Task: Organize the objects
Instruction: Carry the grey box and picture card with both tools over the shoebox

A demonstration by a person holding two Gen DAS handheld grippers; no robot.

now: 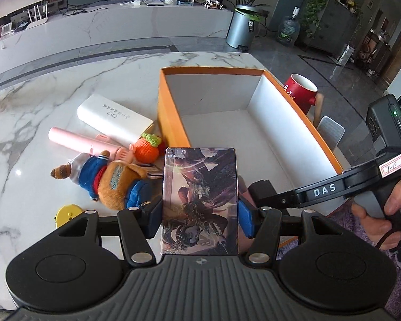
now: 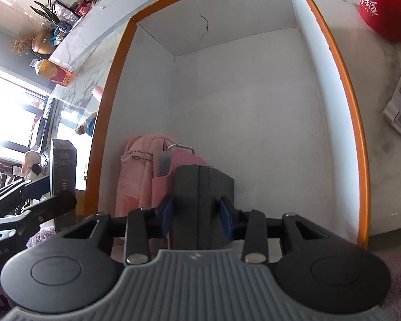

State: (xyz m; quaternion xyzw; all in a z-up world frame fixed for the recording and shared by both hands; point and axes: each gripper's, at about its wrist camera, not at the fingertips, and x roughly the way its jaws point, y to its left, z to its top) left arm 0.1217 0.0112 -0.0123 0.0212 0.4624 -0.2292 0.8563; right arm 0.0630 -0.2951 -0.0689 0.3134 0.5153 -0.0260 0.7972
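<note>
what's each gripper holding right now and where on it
The left gripper clamps an illustrated card box by its two long side edges, near the lower half. The right gripper clamps a dark grey box by its sides, inside the orange box.

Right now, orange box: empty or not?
Not empty. The orange box holds a pink pouch; the right tool grips a dark block inside.
</note>
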